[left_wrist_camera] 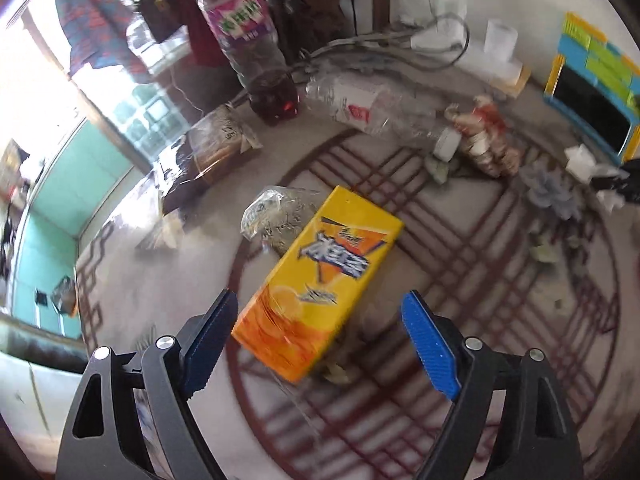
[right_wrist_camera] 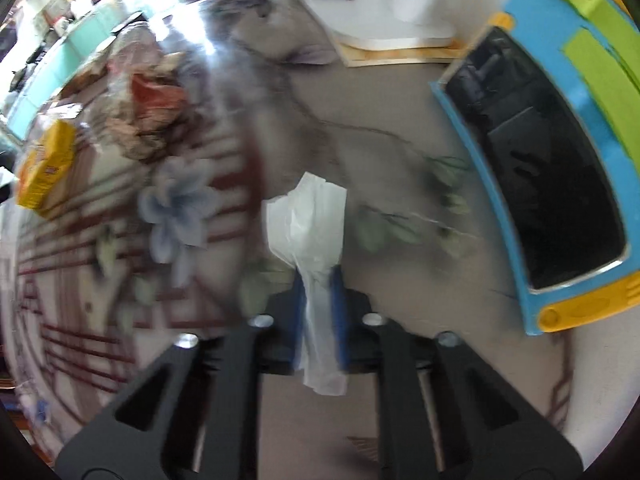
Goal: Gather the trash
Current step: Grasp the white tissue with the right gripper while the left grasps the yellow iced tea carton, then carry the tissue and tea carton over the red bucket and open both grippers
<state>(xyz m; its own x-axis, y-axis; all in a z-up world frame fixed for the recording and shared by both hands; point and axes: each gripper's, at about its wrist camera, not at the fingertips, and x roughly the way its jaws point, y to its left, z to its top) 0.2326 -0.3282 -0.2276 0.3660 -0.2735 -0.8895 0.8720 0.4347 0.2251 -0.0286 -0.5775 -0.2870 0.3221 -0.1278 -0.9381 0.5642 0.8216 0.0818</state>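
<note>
A yellow drink carton (left_wrist_camera: 320, 276) lies flat on the patterned table, its near end between my left gripper's (left_wrist_camera: 320, 312) open blue fingers, untouched. A crumpled clear wrapper (left_wrist_camera: 276, 216) lies beside its far left. An empty clear bottle (left_wrist_camera: 372, 108) lies on its side further back, next to a crumpled red-and-tan wrapper (left_wrist_camera: 488, 136). My right gripper (right_wrist_camera: 318, 276) is shut on a white tissue (right_wrist_camera: 308, 220), held above the table beside the blue-and-yellow trash bin (right_wrist_camera: 560, 152), which also shows in the left wrist view (left_wrist_camera: 592, 92). The carton also shows in the right wrist view (right_wrist_camera: 46, 164).
A tall bottle with dark liquid (left_wrist_camera: 252, 48) stands at the back. A plastic-wrapped dark box (left_wrist_camera: 200, 164) sits at the left. Cables (left_wrist_camera: 400, 40) and a white cup on a stand (left_wrist_camera: 500, 40) are near the wall. White and black scraps (left_wrist_camera: 600, 176) lie at the right.
</note>
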